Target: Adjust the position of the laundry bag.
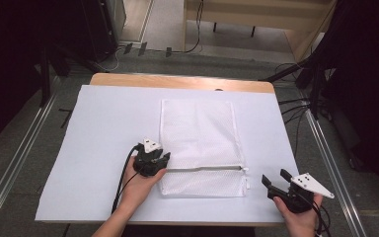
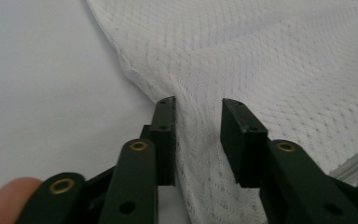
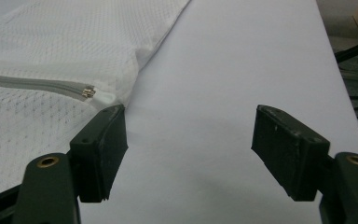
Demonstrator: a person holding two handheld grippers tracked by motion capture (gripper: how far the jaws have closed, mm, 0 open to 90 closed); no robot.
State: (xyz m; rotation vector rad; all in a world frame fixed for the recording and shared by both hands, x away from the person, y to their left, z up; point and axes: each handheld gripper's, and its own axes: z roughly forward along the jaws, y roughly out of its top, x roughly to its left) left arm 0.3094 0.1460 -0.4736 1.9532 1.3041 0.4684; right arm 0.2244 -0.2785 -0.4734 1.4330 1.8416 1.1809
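A white mesh laundry bag (image 1: 200, 138) lies flat on the white sheet (image 1: 103, 123), with its grey zipper (image 1: 205, 168) running across near the front end. My left gripper (image 1: 164, 157) is at the bag's left edge by the zipper. In the left gripper view its jaws (image 2: 198, 105) stand a little apart, with puckered mesh (image 2: 284, 60) between them. My right gripper (image 1: 275, 176) rests wide open on bare sheet just right of the bag. In the right gripper view (image 3: 191, 116) the zipper pull (image 3: 89, 92) lies just beyond its left jaw.
The sheet covers a wooden table whose far edge (image 1: 177, 80) shows. Metal rails (image 1: 325, 148) run along both sides on the floor. Cables (image 1: 296, 106) and dark stands (image 1: 318, 74) sit off the right side. There is bare sheet left and right of the bag.
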